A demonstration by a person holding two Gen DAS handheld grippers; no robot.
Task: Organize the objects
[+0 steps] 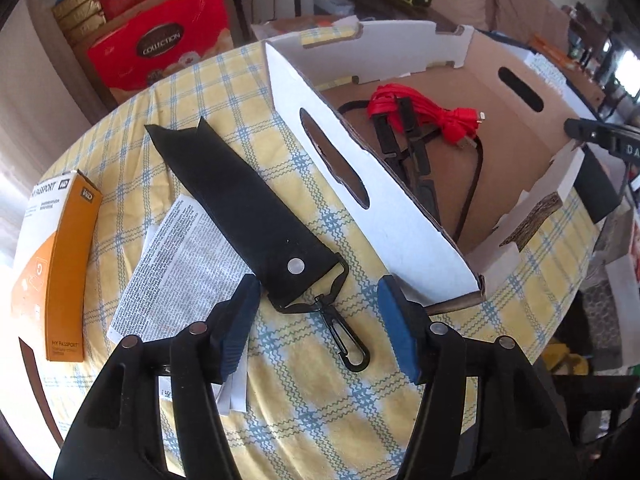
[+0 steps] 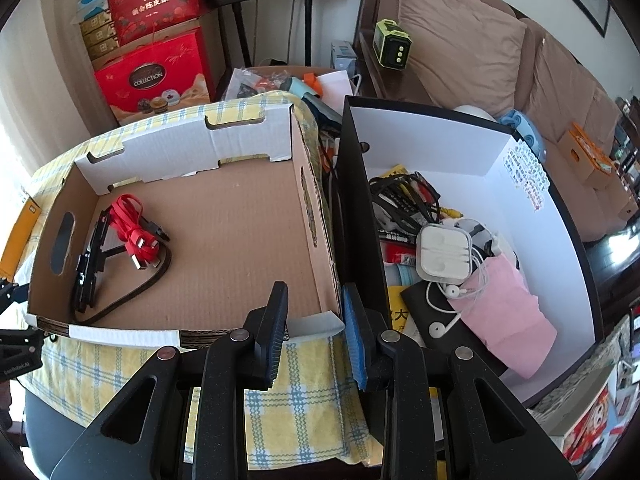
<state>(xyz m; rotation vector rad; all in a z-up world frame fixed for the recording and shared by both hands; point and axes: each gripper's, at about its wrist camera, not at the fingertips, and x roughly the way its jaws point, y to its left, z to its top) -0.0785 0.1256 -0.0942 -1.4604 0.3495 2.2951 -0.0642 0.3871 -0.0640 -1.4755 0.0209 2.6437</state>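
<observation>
A black pouch [image 1: 240,200] with a snap and a clip hook [image 1: 344,340] lies on the yellow checked tablecloth, left of a cardboard tray [image 1: 368,184]. My left gripper [image 1: 316,324] is open and empty, its fingertips either side of the pouch's clip end. The tray [image 2: 312,200] holds a red cable [image 2: 132,224] and a black bracket [image 2: 90,264]; both also show in the left wrist view, the cable [image 1: 416,112] over the bracket [image 1: 400,148]. My right gripper [image 2: 314,332] is open and empty at the tray's near right corner. Its tip shows at the right edge of the left wrist view [image 1: 600,132].
An orange hard-drive box [image 1: 52,264] and a printed leaflet [image 1: 180,264] lie left of the pouch. A black-walled white bin [image 2: 500,184] right of the tray holds earphones [image 2: 444,256], cables and a pink bag [image 2: 504,312]. Red gift boxes [image 2: 152,76] stand behind the table.
</observation>
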